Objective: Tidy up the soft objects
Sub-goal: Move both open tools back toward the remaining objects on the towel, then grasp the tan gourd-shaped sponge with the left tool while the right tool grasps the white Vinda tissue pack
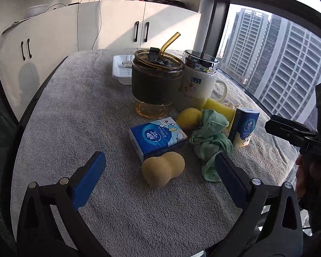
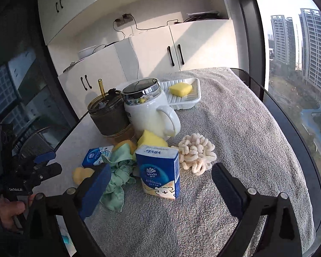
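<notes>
Yellow sponge lies in far white tray; 1 done, I judge. Green cloth, peanut sponge remain loose. Left gripper, right gripper: both wide, empty.

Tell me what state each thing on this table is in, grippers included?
Left gripper: open, empty.
Right gripper: open, empty.
Glass cup: upright, lidded, straw in.
White mug: upright, lidded.
Green cloth: crumpled.
Flat tissue pack: lying down.
Standing tissue pack: upright.
White tray: holds a yellow sponge.
</notes>
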The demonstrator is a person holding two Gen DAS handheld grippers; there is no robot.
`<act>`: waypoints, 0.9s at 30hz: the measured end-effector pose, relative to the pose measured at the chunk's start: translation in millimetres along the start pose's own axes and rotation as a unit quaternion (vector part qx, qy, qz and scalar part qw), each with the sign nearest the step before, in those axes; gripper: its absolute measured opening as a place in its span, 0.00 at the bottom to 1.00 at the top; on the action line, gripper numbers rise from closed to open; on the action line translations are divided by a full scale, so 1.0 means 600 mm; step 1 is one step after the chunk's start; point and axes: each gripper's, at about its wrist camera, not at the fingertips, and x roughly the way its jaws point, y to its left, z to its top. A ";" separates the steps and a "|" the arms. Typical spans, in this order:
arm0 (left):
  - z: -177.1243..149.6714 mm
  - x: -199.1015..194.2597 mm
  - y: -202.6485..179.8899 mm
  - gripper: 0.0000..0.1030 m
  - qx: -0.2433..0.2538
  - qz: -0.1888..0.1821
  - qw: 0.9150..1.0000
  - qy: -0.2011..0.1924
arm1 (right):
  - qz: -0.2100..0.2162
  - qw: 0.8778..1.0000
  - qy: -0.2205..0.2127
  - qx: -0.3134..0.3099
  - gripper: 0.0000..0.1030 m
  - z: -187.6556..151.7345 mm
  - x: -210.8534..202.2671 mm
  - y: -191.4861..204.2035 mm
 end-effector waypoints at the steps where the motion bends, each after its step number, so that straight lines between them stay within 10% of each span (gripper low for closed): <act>1: -0.003 0.007 0.001 1.00 -0.004 -0.002 1.000 0.004 | -0.003 1.000 0.009 0.000 0.94 -0.005 0.010 0.004; 27: -0.021 0.098 0.002 1.00 -0.046 0.026 0.997 0.057 | -0.033 0.998 0.048 0.003 0.83 -0.025 0.089 0.013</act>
